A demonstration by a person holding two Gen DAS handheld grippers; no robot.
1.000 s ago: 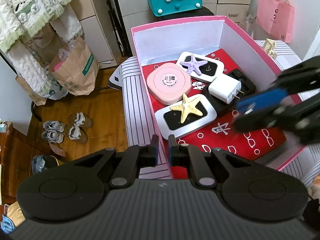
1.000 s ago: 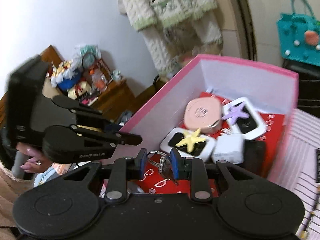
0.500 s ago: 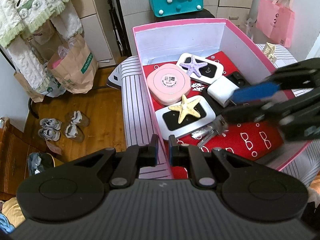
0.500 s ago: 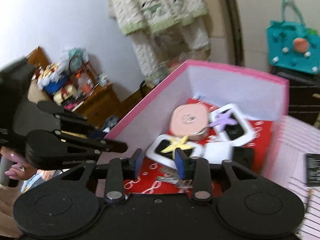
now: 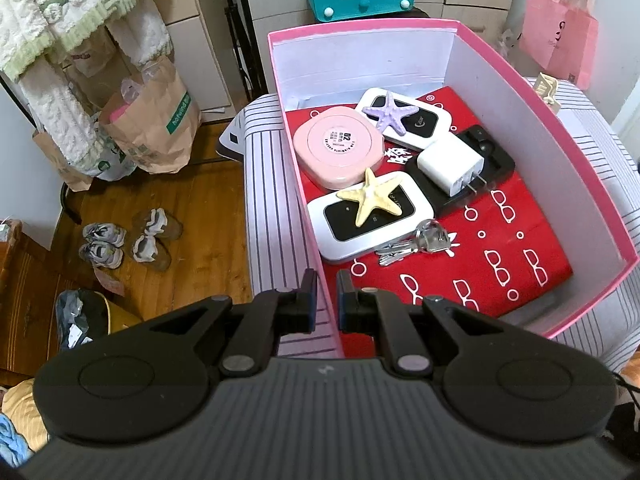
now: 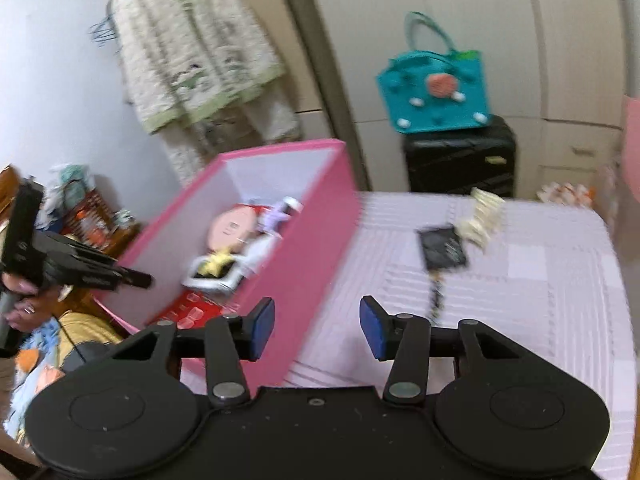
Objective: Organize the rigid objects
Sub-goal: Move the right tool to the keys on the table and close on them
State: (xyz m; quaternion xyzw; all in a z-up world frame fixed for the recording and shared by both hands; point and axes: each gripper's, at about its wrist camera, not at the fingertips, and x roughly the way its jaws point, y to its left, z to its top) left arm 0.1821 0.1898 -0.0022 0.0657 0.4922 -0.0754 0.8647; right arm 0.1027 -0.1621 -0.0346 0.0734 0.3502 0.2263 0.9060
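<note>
An open pink box (image 5: 520, 80) stands on a striped bed. Inside, on red cloth, lie a pink round case (image 5: 338, 146), a purple starfish (image 5: 390, 114), a yellow starfish (image 5: 372, 198), a white charger (image 5: 450, 166) and a bunch of keys (image 5: 416, 242). My left gripper (image 5: 326, 300) is shut on the box's near left wall. Outside the box, my right gripper (image 6: 316, 320) hangs over the bed beside the pink wall (image 6: 304, 248); its jaws are opening with nothing between them. A black tag on a chain (image 6: 442, 248) and a cream hair claw (image 6: 484, 212) lie ahead of it.
A teal bag (image 6: 436, 80) sits on a black case behind the bed. Paper bags (image 5: 152, 128) and shoes (image 5: 132, 240) are on the wooden floor to the left. A pink bag (image 5: 560, 40) hangs at the right. A hand (image 6: 16, 300) holds the left gripper.
My right gripper let the keys go inside the box, pulled out to the right over the bed, and its jaws spread wider. It is gone from the left wrist view. The left gripper stayed put.
</note>
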